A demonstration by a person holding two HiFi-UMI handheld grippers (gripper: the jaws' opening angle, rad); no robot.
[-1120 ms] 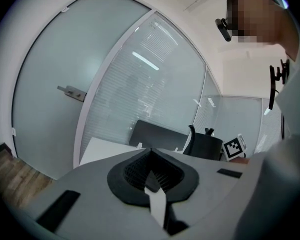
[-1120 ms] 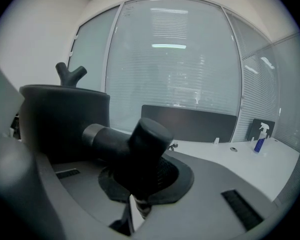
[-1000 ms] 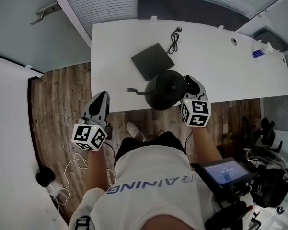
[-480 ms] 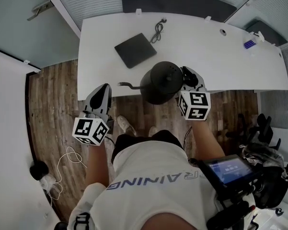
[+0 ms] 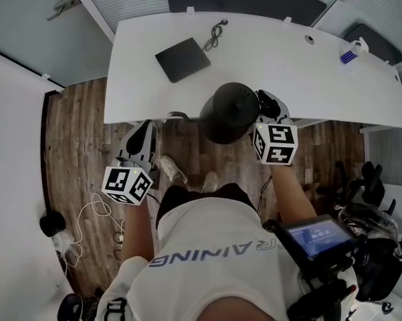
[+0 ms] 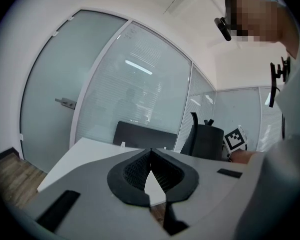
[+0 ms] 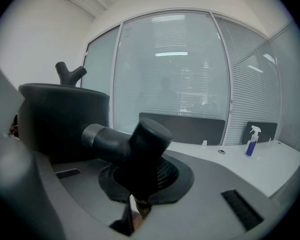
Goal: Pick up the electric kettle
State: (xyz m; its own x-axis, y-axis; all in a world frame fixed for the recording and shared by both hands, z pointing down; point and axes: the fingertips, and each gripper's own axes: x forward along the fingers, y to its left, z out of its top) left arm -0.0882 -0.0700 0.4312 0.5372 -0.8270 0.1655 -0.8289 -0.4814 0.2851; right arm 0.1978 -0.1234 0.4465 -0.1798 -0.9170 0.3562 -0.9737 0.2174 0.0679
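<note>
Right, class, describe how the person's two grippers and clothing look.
Both the left gripper and right gripper have light grey tapering shells with black ribbed pads, each carrying a white cube printed with black square markers. The person wears a white T-shirt with blue lettering.

The long white bench [image 5: 267, 52] carries a flat black square pad [image 5: 182, 59] toward its left. A coiled black cable [image 5: 215, 32] lies just beyond the pad near the far edge, and a blue spray bottle [image 5: 348, 56] stands upright at the far right end. A small round hole [image 5: 310, 39] sits in the top between cable and bottle. On the wooden floor [image 5: 80, 132] to the left, a loose white cord [image 5: 97, 212] lies beside a black round object [image 5: 51, 223].
</note>
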